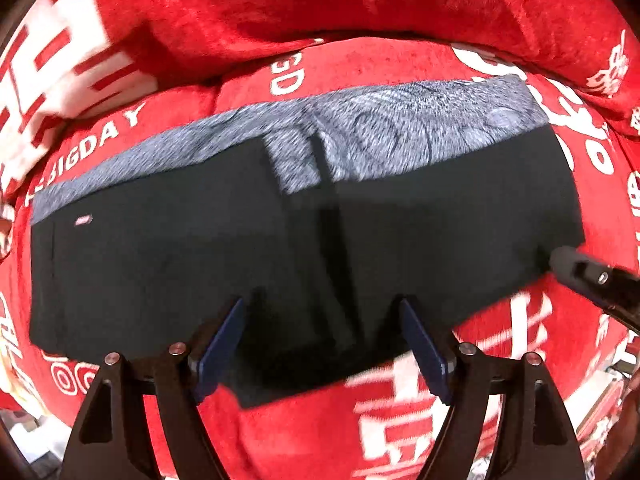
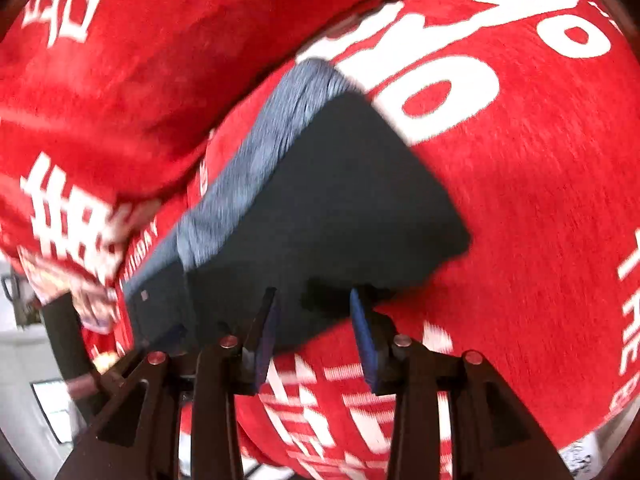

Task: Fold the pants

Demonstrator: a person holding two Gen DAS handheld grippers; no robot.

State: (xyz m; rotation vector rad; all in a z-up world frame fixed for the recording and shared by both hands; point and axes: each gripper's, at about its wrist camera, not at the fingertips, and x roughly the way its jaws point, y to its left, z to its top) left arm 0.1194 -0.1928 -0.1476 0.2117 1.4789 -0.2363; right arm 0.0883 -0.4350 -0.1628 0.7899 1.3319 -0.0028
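The folded pants lie flat on a red blanket, black outside, with a grey fleecy lining showing along the far edge. My left gripper hangs over the pants' near edge, pointing down. It is open, with nothing pinched between its blue pads. A dark finger of the right gripper reaches in at the pants' right corner. In the right wrist view the pants run diagonally. The right gripper is open just above their near edge, its pads clear of the cloth.
The red blanket with white lettering covers the whole surface. It bunches into a thick raised fold behind the pants. A person's dark sleeve shows at the lower left of the right wrist view, beside the blanket's edge.
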